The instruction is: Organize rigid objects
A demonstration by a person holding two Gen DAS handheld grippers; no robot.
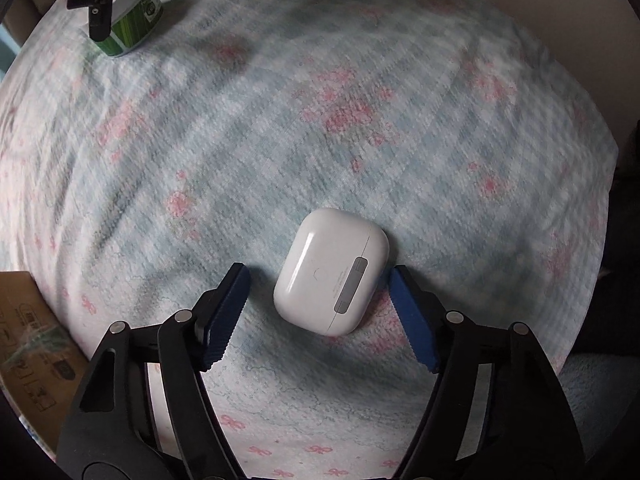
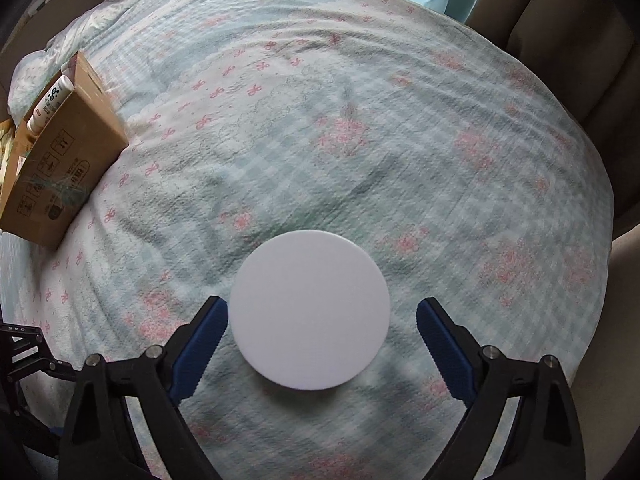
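Observation:
A white earbud case (image 1: 331, 271) lies flat on the checked bedspread, between the blue pads of my left gripper (image 1: 318, 280). The jaws stand wide; the right pad is at the case's edge, the left pad apart from it. My right gripper (image 2: 322, 314) is open around a green jar with a white round lid (image 2: 309, 309), seen from above; the left pad is close to the lid, the right pad apart. The same jar (image 1: 134, 20) shows far off in the left wrist view, with the right gripper's fingers (image 1: 98, 0) over it.
An open cardboard box (image 2: 64, 152) sits at the bed's left edge with a white tube (image 2: 50, 102) inside; its corner also shows in the left wrist view (image 1: 28, 344). The bedspread (image 2: 360, 140) is soft and wrinkled. Beige upholstery (image 2: 580, 40) borders the far right.

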